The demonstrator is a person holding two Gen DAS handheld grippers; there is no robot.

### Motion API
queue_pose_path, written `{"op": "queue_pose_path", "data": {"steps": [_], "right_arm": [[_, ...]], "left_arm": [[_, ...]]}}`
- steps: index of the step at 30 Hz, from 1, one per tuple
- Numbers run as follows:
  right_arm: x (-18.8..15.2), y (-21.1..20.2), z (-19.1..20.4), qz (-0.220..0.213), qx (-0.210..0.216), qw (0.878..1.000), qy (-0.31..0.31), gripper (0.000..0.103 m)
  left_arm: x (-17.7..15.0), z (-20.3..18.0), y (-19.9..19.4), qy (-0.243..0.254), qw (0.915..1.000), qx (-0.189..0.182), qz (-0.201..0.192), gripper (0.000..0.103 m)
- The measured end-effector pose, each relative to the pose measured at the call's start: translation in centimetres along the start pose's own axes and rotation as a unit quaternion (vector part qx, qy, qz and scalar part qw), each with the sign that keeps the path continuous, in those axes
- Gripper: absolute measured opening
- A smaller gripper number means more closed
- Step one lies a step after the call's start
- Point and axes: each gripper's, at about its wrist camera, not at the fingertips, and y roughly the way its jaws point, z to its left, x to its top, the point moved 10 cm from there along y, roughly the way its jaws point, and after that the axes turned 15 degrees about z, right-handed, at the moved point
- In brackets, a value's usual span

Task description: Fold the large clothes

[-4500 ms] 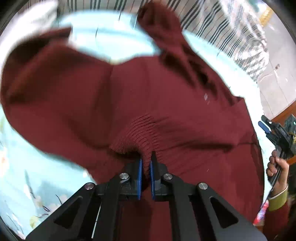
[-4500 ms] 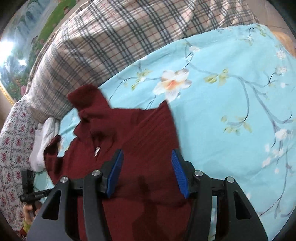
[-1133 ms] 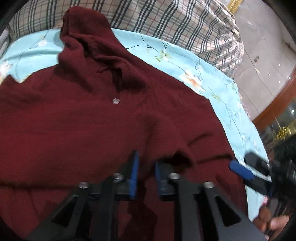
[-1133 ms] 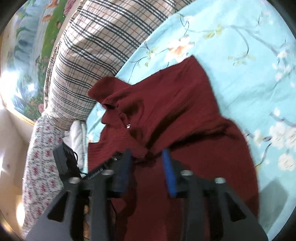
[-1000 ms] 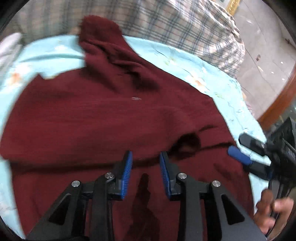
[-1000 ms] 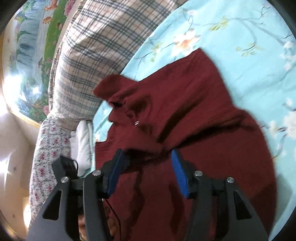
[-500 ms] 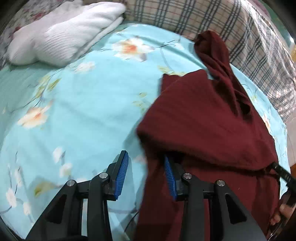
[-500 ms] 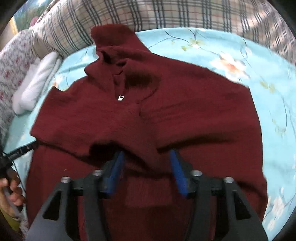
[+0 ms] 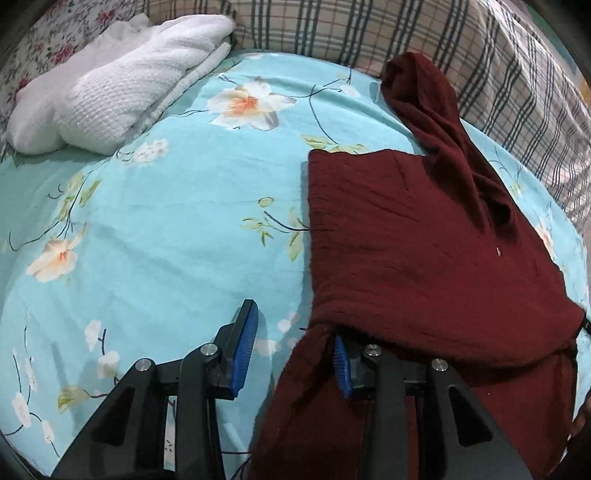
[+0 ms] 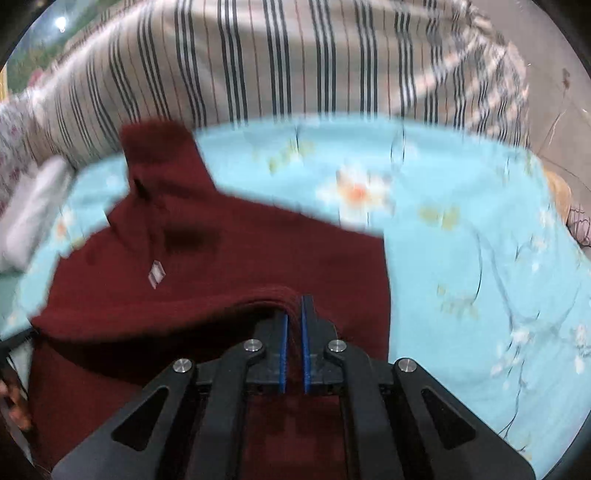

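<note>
Bed: turquoise floral sheet [image 9: 155, 206]; plaid pillow [image 9: 369, 33] at the head; folded white towel [image 9: 122, 81] beside it. Maroon sweater [image 9: 424, 251] spread on the sheet, lower part doubled over. Left gripper [image 9: 293, 350]: jaws wide apart, right finger under the fold's edge, gripping nothing. Right gripper [image 10: 292, 339]: pinched tight on a sweater fold. Small label [image 10: 157, 274] near the collar, unreadable.

1. Sweater [image 9: 417, 254]: dark red knitted cloth, matt, finely ribbed.
2. Bedsheet [image 9: 166, 206]: smooth light-blue printed cloth.
3. Towel [image 9: 110, 85]: white, coarse looped weave.
4. Left gripper [image 9: 293, 345]: matt black plastic arms, blue ridged pads, shiny metal screws.
</note>
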Motion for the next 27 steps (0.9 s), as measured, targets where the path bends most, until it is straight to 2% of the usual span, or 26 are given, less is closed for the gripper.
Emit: {"op": "queue_pose_path", "data": {"steps": [1, 3, 5, 7, 9, 12, 14, 15, 17, 18, 20, 21, 22, 23, 24, 27], "right_arm": [[-0.9, 0.6, -0.5, 0.012, -0.003, 1.000, 0.001, 0.006], [-2.0, 0.6, -1.5, 0.018, -0.012, 1.000, 0.010, 0.017], [-2.8, 0.0, -3.9, 0.018, -0.037, 0.999, 0.033, 0.018], [-3.4, -0.7, -6.0, 0.019, -0.040, 0.997, 0.066, 0.018], [-3.7, -1.9, -7.8, 0.009, -0.012, 0.994, 0.110, 0.018], [-3.6, -3.1, -7.3, -0.007, 0.040, 0.992, 0.120, 0.019], [-2.9, -2.8, -5.6, 0.000, 0.122, 0.985, 0.125, 0.024], [-2.7, -2.3, -5.2, 0.007, 0.130, 0.983, 0.129, 0.025], [-2.1, -1.9, -4.6, 0.009, 0.124, 0.985, 0.121, 0.026], [-1.9, -1.7, -4.3, 0.013, 0.123, 0.986, 0.116, 0.030], [-1.7, 0.1, -3.3, 0.049, 0.112, 0.987, 0.100, 0.042], [-1.8, 1.1, -3.1, 0.065, 0.106, 0.987, 0.097, 0.042], [-1.9, 2.3, -2.7, 0.084, 0.105, 0.987, 0.091, 0.042], [-2.2, 2.9, -2.3, 0.094, 0.104, 0.987, 0.084, 0.031], [-2.2, 3.2, -2.4, 0.093, 0.097, 0.988, 0.079, 0.005], [-1.6, 1.4, -4.1, 0.054, 0.070, 0.991, 0.099, 0.002]], "left_arm": [[-0.1, 0.1, 0.0, 0.003, 1.0000, 0.002, 0.000, 0.038], [-0.2, 0.1, -0.1, 0.008, 0.9999, 0.007, -0.002, 0.038], [-0.3, 0.3, -0.1, 0.008, 0.9999, 0.008, -0.002, 0.040], [-0.6, 0.4, -0.2, 0.009, 1.0000, 0.003, 0.004, 0.040], [-0.9, 0.5, -0.4, 0.012, 0.9999, 0.001, 0.007, 0.040], [-1.8, 0.9, -1.4, 0.004, 0.9996, -0.017, 0.020, 0.039], [-2.2, 1.0, -2.7, -0.003, 0.9987, -0.046, 0.021, 0.038], [-2.3, 0.7, -3.8, -0.006, 0.9975, -0.069, 0.014, 0.036], [-1.8, -0.6, -5.4, 0.003, 0.9944, -0.105, -0.001, 0.036], [-1.5, -1.4, -5.9, 0.012, 0.9927, -0.120, -0.006, 0.036], [-1.0, -3.5, -6.0, 0.035, 0.9888, -0.145, -0.004, 0.036], [-0.9, -4.5, -5.6, 0.047, 0.9877, -0.149, 0.002, 0.036], [-0.9, -5.3, -5.0, 0.059, 0.9872, -0.148, 0.009, 0.036], [-1.1, -5.9, -4.0, 0.069, 0.9874, -0.140, 0.022, 0.036], [-1.3, -6.2, -3.2, 0.075, 0.9880, -0.131, 0.033, 0.036], [-2.2, -6.0, -1.0, 0.085, 0.9895, -0.103, 0.056, 0.033]]}}
